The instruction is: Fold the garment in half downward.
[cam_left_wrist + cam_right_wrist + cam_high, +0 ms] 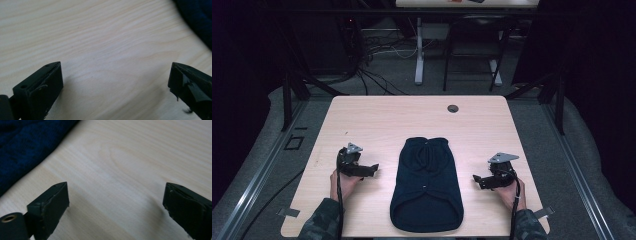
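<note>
So there's one dark navy knit garment (426, 184) lying flat in the middle of the light wood bench (377, 120), toward the near edge, rounded hem end closest to the person and the narrower end pointing away. Looks like a small sleeveless sweater thing, can't really tell more than that. Two tools total, one on each side of it. The left tool (373, 169) sits on the bench just left of the garment, not touching it, jaws spread wide apart with nothing but bare wood between them. In the left gripper view a corner of the navy fabric (200, 20) shows at the upper right, apart from both jaws. The right tool (476, 180) mirrors it on the other side, also wide open and empty; the right gripper view has the fabric (22, 147) at the upper left, apart from the jaws too. Two hands, camo-pattern sleeves (319, 222). One small dark round hole (453, 108) near the bench's far edge. Behind it, one more table's legs (419, 50) and a bunch of cables (377, 50) on the floor.
</note>
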`<state>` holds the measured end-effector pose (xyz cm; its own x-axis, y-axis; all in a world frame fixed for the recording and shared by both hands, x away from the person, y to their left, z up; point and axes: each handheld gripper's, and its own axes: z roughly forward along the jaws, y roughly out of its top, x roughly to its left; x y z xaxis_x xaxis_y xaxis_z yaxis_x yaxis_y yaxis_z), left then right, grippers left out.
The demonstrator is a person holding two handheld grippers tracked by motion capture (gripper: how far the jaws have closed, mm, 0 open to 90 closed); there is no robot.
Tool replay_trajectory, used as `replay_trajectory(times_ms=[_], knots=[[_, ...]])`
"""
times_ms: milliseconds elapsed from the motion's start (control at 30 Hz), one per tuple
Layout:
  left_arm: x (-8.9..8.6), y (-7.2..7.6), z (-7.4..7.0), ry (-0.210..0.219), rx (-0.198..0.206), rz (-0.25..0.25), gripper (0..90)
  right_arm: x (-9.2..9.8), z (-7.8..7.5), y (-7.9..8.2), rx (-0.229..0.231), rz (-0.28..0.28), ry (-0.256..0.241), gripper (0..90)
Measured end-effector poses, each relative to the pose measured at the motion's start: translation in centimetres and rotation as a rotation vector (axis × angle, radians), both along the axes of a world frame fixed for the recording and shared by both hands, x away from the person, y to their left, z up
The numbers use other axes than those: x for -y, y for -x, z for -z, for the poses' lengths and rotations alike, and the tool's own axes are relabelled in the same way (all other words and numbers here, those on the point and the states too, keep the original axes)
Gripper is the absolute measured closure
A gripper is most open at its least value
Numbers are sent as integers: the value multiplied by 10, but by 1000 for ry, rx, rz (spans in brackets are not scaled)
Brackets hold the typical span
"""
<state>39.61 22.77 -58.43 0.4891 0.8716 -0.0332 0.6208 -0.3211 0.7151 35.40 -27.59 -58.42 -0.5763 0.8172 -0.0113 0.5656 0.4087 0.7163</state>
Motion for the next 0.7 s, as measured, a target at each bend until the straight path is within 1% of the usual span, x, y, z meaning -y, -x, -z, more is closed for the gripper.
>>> replay_trajectory(times_ms=[33,67,100,133,167,200,267,300,333,367,400,433,500,533,567,633,700], knots=[[2,0,-4,-11,12,3,0,1,-3,0,9,16,-9,45],[3,0,-11,4,24,20,0,5,-10,-3,-27,25,-86,43],[5,-1,-14,4,22,24,0,7,-15,-3,-17,37,-100,52],[7,-2,-17,14,19,31,0,8,-20,-3,-25,36,-124,50],[7,-2,-17,14,19,31,0,8,-23,-4,-34,36,-144,52],[8,-2,-20,21,23,43,0,8,-23,-4,-34,36,-144,52],[12,-4,-24,12,31,57,0,6,-29,-5,-45,25,-162,60],[14,-9,-28,24,23,65,0,2,-33,-7,-52,12,-160,63],[14,-9,-28,24,23,65,0,2,-33,-7,-52,12,-160,63],[16,-13,-32,37,16,68,0,-6,-36,-9,-57,-7,-138,67],[16,-13,-32,37,16,68,0,-9,-37,-11,-58,-14,-134,67],[19,-18,-35,36,14,74,0,-12,-39,-12,-60,-17,-135,70],[21,-20,-37,38,20,72,0,-15,-41,-14,-59,-24,-132,74],[22,-22,-39,45,11,77,0,-18,-43,-16,-62,-29,-127,78],[23,-25,-40,49,14,76,0,-21,-44,-17,-66,-35,-123,81],[28,-33,-45,47,0,89,0,-30,-48,-25,-71,-54,-109,86],[31,-35,-45,50,-1,87,0,-36,-51,-30,-76,-62,-104,89]])
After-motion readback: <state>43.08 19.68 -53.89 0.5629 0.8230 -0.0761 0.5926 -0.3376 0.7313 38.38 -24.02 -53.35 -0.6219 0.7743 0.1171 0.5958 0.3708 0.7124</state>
